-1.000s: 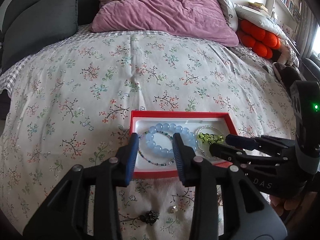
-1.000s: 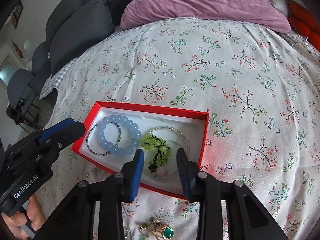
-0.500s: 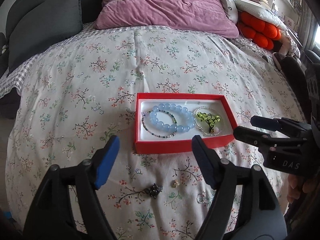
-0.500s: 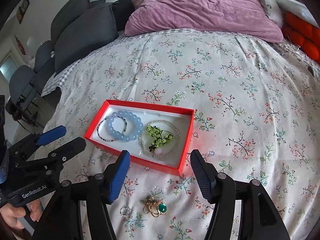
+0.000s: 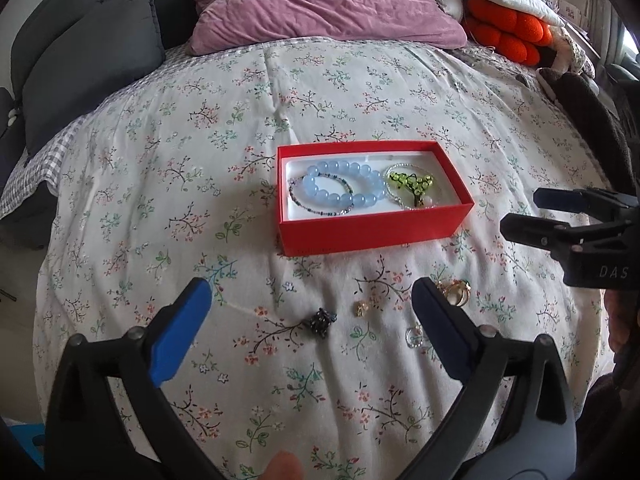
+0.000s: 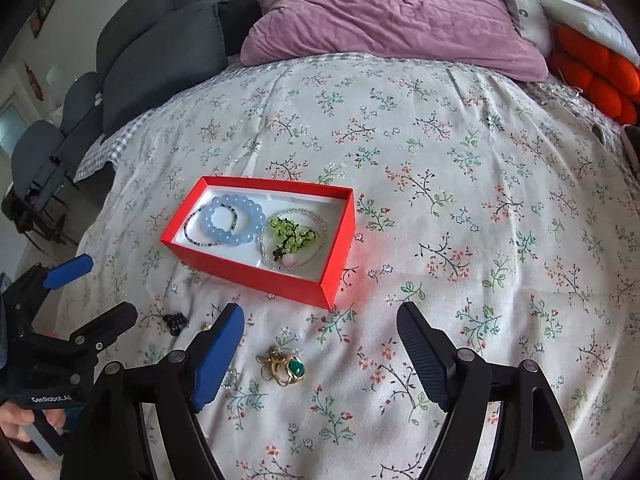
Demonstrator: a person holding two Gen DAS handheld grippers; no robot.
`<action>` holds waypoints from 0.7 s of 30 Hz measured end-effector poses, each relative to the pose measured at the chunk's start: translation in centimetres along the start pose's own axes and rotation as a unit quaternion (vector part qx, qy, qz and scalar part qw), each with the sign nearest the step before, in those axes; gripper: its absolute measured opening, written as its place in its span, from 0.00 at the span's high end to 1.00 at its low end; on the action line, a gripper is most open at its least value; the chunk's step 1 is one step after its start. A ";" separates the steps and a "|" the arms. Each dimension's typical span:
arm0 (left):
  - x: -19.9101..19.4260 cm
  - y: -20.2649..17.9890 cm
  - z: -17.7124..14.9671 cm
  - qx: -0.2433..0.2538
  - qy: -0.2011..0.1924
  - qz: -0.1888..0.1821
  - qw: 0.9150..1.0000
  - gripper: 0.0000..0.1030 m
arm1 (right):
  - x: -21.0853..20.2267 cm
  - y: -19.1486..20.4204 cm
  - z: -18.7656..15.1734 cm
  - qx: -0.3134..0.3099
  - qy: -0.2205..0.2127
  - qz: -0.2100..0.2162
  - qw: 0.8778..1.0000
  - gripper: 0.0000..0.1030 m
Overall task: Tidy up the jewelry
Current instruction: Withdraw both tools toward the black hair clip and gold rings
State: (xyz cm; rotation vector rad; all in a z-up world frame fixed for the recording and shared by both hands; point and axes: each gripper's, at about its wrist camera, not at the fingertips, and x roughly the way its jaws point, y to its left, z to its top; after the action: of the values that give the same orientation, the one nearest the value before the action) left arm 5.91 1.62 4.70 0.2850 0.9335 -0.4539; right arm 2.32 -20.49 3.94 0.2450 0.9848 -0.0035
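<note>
A red box (image 5: 372,236) (image 6: 256,276) lies on the flowered bedspread. Inside it are a pale blue bead bracelet (image 5: 340,188) (image 6: 232,220), a thin dark beaded bracelet (image 5: 320,210) and a green bead piece (image 5: 412,184) (image 6: 292,234) within a clear bead ring. On the cover in front of the box lie a dark beaded piece (image 5: 320,322) (image 6: 175,322), a small gold stud (image 5: 361,307), a clear ring (image 5: 414,337) and gold rings with a green stone (image 6: 286,368) (image 5: 454,292). My left gripper (image 5: 310,304) and right gripper (image 6: 320,326) hang above these loose pieces, jaws opening, nothing between them.
A purple pillow (image 5: 320,4) and grey cushions (image 5: 88,60) lie at the head of the bed. An orange bobbled cushion (image 5: 508,28) sits at the far right. The bed's left edge drops away beside the grey cushions (image 6: 160,52).
Both grippers have drawn back from the red box toward the near side of the bed and their jaws have spread wide. The bracelets stay in the box.
</note>
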 end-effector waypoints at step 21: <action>4.9 1.4 -7.6 0.032 0.078 -0.026 0.996 0.01 | 3.4 -0.1 -7.1 -0.102 0.064 -0.055 0.991 0.10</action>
State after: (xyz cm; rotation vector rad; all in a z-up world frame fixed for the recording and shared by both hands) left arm 3.74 4.79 -3.57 0.3585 1.0818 -0.5166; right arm -1.68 -18.78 -2.66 0.0031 1.1171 0.0117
